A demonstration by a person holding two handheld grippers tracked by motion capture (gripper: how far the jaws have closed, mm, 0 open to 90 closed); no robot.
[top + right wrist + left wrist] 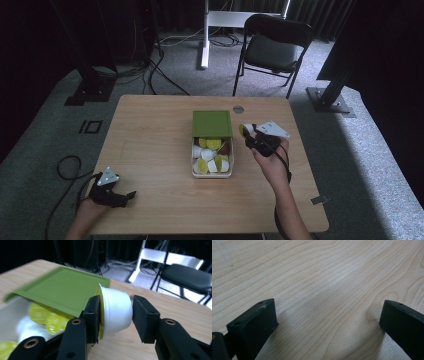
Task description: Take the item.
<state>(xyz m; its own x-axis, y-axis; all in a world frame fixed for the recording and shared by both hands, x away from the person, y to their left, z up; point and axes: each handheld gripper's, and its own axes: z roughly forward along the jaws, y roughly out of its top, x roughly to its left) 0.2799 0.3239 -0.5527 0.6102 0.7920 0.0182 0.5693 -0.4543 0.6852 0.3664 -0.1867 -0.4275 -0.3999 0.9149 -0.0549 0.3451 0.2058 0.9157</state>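
A white coffee capsule (pixel 115 311) with a yellow-green foil lid is clamped between the jaws of my right gripper (pixel 115 315), lid against one pad and base against the other. In the high view that capsule (pixel 246 129) hangs just right of the white box (pixel 194 173), held by the right gripper (pixel 250 134) above the table. The box holds several more white and yellow capsules (pixel 210 155), and a green lid (pixel 212 123) lies over its far half. My left gripper (pixel 131 195) rests at the table's near left corner, jaws wide apart over bare wood (pixel 324 290), nothing between them.
The wooden table (pixel 150 140) has a small round grommet (pixel 238 108) near its far edge. A black chair (pixel 272 47) and a white stand leg (pixel 204 35) are behind the table on grey carpet. Cables trail on the floor at left.
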